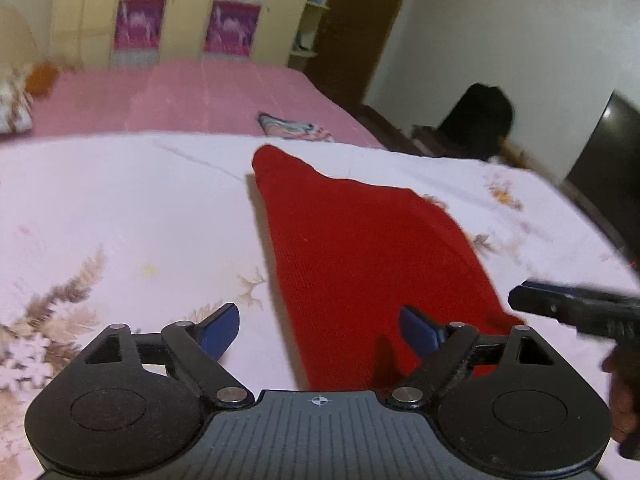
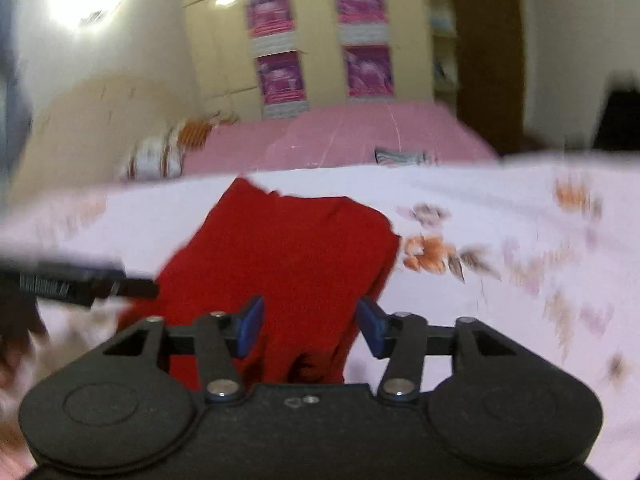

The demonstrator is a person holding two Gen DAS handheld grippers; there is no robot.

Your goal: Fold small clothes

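Red knit garment lies flat on the white floral sheet, near edge right at both grippers. Left gripper and right gripper both spread, pinching nothing. Looks soft, light, floppy: best pinched at the near corners, not mid-panel.

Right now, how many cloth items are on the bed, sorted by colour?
Red: 1, the red garment lying on the white floral sheet
Multicoloured: 1, a small folded cloth on the pink cover
Total: 2
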